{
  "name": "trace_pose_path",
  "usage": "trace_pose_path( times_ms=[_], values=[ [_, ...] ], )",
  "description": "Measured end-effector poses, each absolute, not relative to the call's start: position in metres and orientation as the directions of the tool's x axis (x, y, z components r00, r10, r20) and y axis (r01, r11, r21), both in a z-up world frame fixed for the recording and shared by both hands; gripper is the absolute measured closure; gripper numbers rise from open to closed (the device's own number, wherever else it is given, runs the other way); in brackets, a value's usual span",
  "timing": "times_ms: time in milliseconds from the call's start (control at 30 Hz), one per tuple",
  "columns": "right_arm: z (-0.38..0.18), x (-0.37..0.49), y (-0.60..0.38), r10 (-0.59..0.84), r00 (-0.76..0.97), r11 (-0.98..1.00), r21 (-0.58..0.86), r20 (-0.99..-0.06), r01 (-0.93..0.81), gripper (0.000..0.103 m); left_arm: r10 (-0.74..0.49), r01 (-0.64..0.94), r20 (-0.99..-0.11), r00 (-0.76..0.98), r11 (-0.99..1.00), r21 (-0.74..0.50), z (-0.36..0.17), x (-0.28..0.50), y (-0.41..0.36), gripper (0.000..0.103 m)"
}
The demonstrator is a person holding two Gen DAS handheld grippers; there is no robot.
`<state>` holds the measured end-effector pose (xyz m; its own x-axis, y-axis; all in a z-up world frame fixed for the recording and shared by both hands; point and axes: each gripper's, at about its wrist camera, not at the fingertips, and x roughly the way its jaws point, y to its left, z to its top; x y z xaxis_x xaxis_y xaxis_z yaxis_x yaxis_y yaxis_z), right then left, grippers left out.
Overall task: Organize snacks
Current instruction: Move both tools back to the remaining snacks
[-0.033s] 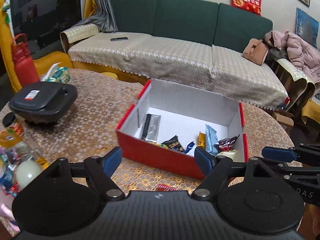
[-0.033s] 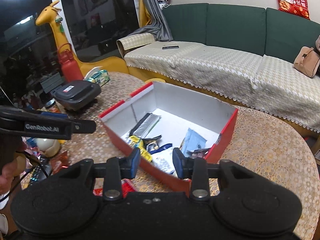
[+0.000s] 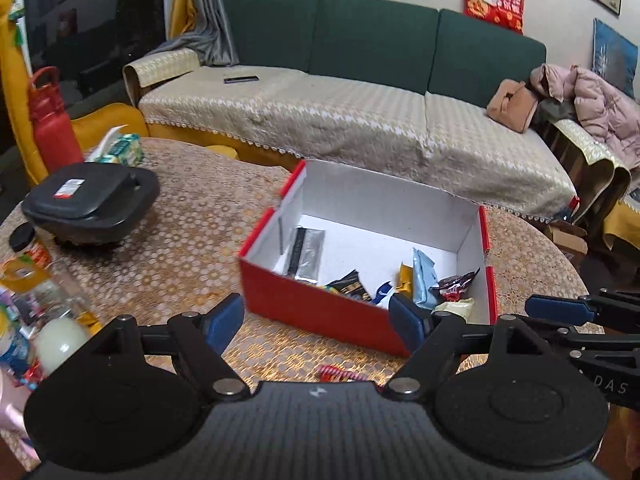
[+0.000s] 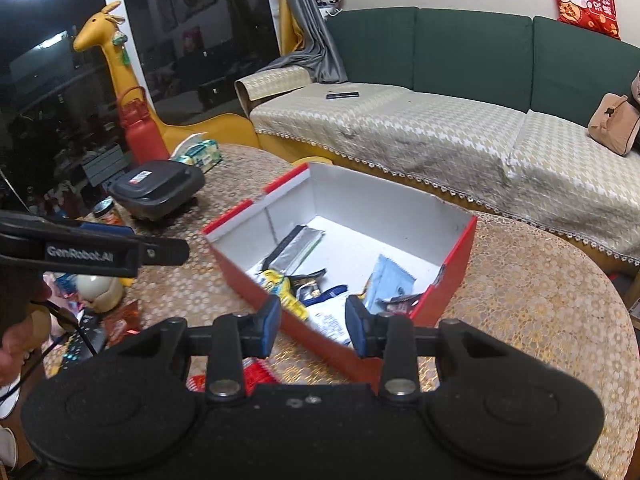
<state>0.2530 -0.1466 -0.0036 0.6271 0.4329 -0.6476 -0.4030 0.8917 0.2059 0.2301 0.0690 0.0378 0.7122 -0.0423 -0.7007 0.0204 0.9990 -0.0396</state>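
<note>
- Two claws hovered at the lower frame edge, before the red box [image 3: 320, 312] at centre on the counter [image 3: 192, 248].
- Left claw [image 3: 318, 322] was spreading, nothing between its pads; right claw [image 4: 312, 326] stood nearly pressed together, empty.
- Red snack packet [image 3: 340, 374] lay outside the box, partly hidden, so a blind reach could miss it.
- Box wall stood close; a low approach could shove it.
</note>
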Motion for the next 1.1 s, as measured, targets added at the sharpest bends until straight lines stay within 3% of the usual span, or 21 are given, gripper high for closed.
trace_pose_path(
  times_ms=[433, 700, 933, 967, 1033, 1100],
  values=[
    [-0.009, 0.201, -0.133, 0.484, 0.588, 0.864, 0.247, -0.648, -0.439, 0.063, 0.04, -0.117, -0.703, 0.71, 0.991, -0.061, 0.029, 0.154, 0.134, 0.016],
    [-0.034, 0.174, -0.113, 0.496, 0.538, 0.848, 0.245, -0.682, -0.471, 0.052, 0.053, -0.245, -0.768, 0.638, 0.96, -0.138, -0.014, 0.126, 0.171, 0.015],
    [-0.061, 0.167, -0.105, 0.485, 0.495, 0.848, 0.25, -0.721, -0.467, 0.044, 0.069, -0.301, -0.82, 0.568, 0.945, -0.129, -0.054, 0.125, 0.179, 0.015],
    [-0.064, 0.167, -0.104, 0.483, 0.491, 0.849, 0.25, -0.725, -0.465, 0.042, 0.072, -0.306, -0.826, 0.559, 0.944, -0.125, -0.059, 0.125, 0.179, 0.015],
    [-0.067, 0.164, -0.105, 0.474, 0.513, 0.857, 0.239, -0.715, -0.457, 0.0, 0.086, -0.319, -0.837, 0.541, 0.941, -0.11, -0.07, 0.127, 0.18, 0.015],
    [-0.07, 0.164, -0.105, 0.474, 0.517, 0.854, 0.228, -0.713, -0.468, 0.0, 0.095, -0.326, -0.846, 0.525, 0.94, -0.097, -0.081, 0.131, 0.181, 0.015]
  ],
)
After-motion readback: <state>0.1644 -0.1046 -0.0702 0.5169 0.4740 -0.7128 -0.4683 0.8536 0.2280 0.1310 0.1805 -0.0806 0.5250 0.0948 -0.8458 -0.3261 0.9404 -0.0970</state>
